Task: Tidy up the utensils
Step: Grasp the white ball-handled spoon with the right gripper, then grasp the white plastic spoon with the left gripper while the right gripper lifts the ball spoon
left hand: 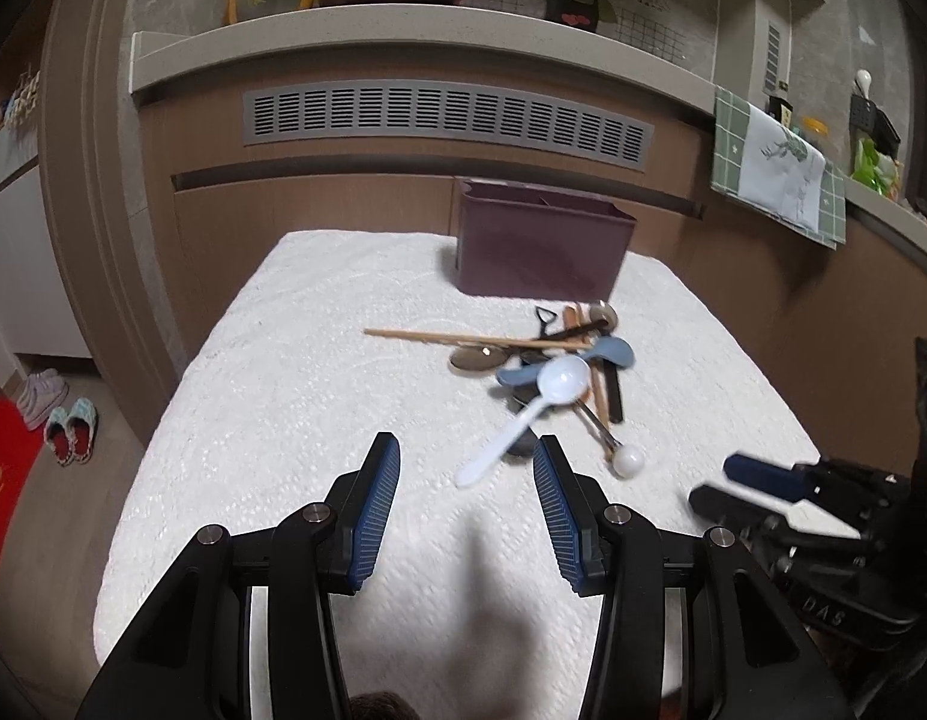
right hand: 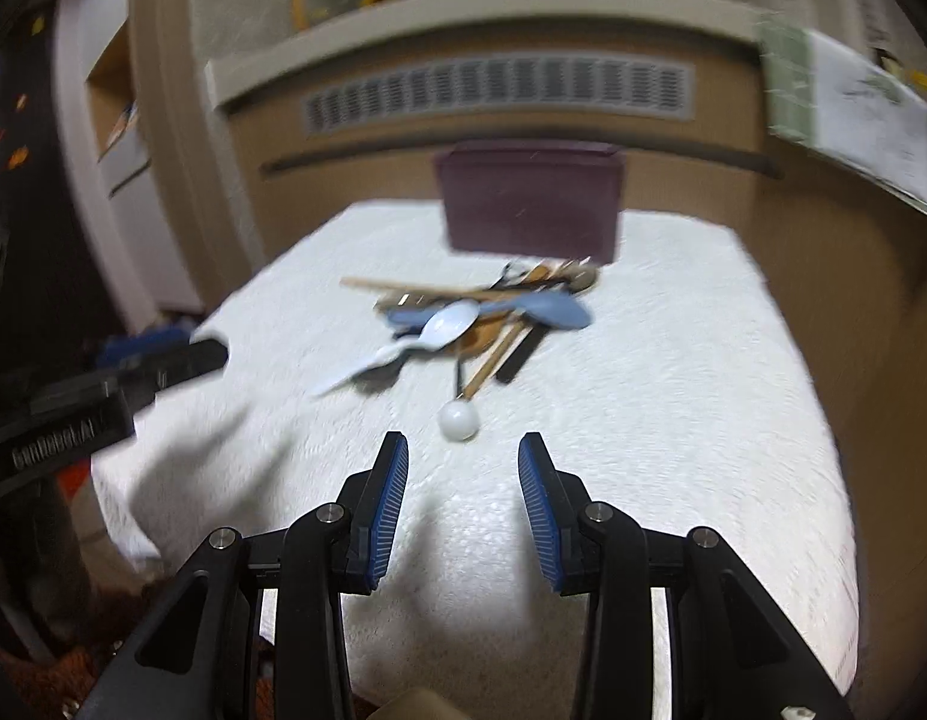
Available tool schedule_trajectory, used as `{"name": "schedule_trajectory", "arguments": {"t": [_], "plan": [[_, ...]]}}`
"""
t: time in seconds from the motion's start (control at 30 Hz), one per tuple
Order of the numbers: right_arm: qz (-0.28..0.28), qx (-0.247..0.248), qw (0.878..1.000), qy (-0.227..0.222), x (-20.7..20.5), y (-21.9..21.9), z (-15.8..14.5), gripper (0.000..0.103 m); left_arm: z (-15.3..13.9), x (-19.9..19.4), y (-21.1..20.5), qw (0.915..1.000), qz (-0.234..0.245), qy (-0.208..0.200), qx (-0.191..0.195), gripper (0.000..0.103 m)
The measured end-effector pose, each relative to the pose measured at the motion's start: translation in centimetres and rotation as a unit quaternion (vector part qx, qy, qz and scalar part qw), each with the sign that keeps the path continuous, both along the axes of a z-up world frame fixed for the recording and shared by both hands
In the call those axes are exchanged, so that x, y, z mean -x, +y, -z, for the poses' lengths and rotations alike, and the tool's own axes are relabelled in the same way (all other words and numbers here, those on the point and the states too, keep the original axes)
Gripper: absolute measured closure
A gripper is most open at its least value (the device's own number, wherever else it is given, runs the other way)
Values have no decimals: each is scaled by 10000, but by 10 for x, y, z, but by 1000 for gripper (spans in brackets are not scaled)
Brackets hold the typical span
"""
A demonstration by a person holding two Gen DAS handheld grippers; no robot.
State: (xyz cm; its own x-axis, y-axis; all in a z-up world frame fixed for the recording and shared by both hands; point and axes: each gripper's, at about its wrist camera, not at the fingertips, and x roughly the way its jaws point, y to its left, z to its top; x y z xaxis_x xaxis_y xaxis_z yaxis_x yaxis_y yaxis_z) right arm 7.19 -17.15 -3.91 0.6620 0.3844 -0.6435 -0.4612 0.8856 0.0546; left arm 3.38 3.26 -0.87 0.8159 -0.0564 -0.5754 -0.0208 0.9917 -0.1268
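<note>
White textured cloth covered the table in front of brown kitchen cabinets. On it lay a heap of utensils: a white spoon on top, a blue spoon, chopsticks and a white-knobbed tool. Just behind the heap stood a purple holder. The left gripper hovered near the white spoon's handle, jaws apart and empty. The right gripper faced the knob, likewise spread wide, holding nothing.
</note>
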Motion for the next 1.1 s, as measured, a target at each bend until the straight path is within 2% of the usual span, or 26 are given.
{"name": "schedule_trajectory", "arguments": {"t": [0.1, 0.23, 0.37, 0.4, 0.5, 0.67, 0.7, 0.77, 0.87, 0.97, 1.1], "plan": [[-276, 121, 9993, 235, -18, 15, 7, 67, 4, -11, 12, 9999, -85, 62, -71, 56], [-240, 241, 9991, 264, -41, 26, 11, 67, 17, -28, 25, 9993, -149, 311, -138, 55], [-179, 252, 9983, 489, -60, 29, 18, 68, 24, -34, 29, 9992, -153, 106, -365, 55], [-170, 298, 9975, 613, -65, 31, 22, 68, 26, -34, 29, 9989, -134, 163, -409, 55], [-94, 310, 9962, 806, -73, 31, 29, 71, 30, -37, 35, 9996, -108, 194, -172, 55], [-32, 594, 9959, 687, -71, 33, 35, 75, 35, -44, 37, 9991, -90, 410, 47, 55], [-49, 615, 9959, 662, -70, 34, 35, 80, 35, -45, 36, 9991, -64, 419, 84, 55], [-68, 595, 9966, 565, -68, 35, 32, 83, 34, -46, 33, 9991, -22, 425, 86, 55], [-52, 486, 9987, 166, -64, 29, 17, 83, 31, -47, 31, 9991, 14, 411, 133, 55], [97, 120, 9992, -382, -60, 11, -20, 83, 30, -53, 31, 9985, 140, 462, 252, 55], [435, -242, 9950, -861, -65, -16, -62, 83, 28, -69, 26, 9975, 356, 562, 247, 55]]}}
